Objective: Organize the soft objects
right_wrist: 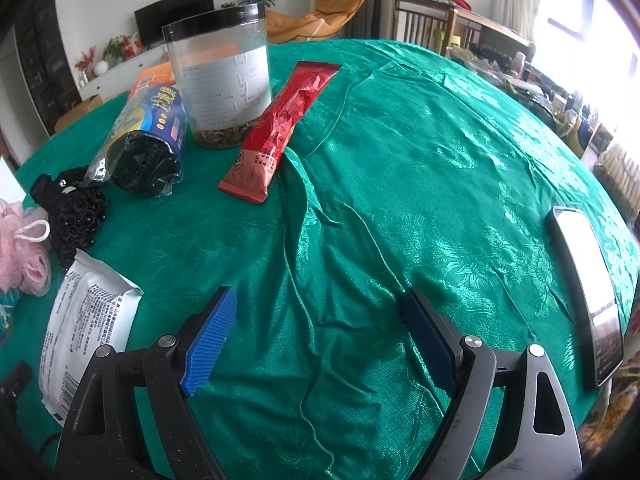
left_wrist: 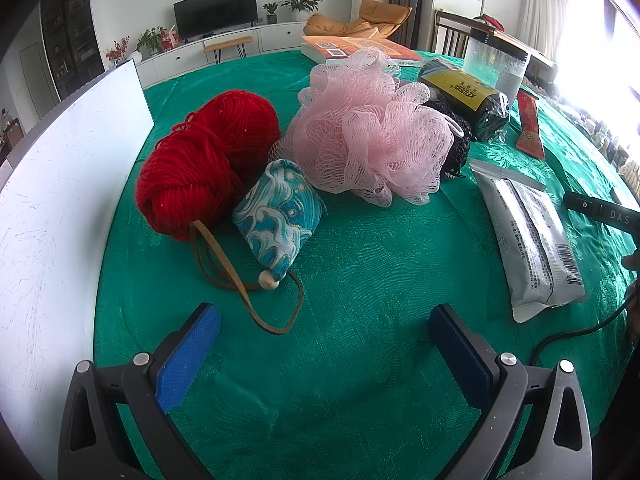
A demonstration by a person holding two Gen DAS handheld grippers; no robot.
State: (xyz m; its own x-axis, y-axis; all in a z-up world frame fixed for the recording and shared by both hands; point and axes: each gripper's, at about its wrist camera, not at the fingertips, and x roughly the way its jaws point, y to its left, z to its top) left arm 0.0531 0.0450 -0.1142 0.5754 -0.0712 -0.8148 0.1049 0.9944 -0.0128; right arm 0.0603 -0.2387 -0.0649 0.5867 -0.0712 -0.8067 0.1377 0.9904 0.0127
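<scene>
In the left wrist view a red yarn ball [left_wrist: 200, 164], a blue wave-patterned pouch [left_wrist: 276, 216] with a brown cord and wooden bead, and a pink mesh bath pouf [left_wrist: 372, 128] lie close together on the green tablecloth [left_wrist: 352, 280]. A black mesh item [left_wrist: 456, 136] sits behind the pouf. My left gripper [left_wrist: 324, 320] is open and empty, just short of the pouch. My right gripper [right_wrist: 320, 308] is open and empty over bare cloth. The pouf [right_wrist: 20, 248] and the black mesh item [right_wrist: 76, 208] show at the right wrist view's left edge.
A white board [left_wrist: 52, 200] stands at the left. A grey packet [left_wrist: 532, 240], red sachet [right_wrist: 284, 128], clear jar [right_wrist: 224, 76], black-and-yellow roll [right_wrist: 148, 140], orange book [left_wrist: 352, 50] and a phone [right_wrist: 588, 288] lie on the table.
</scene>
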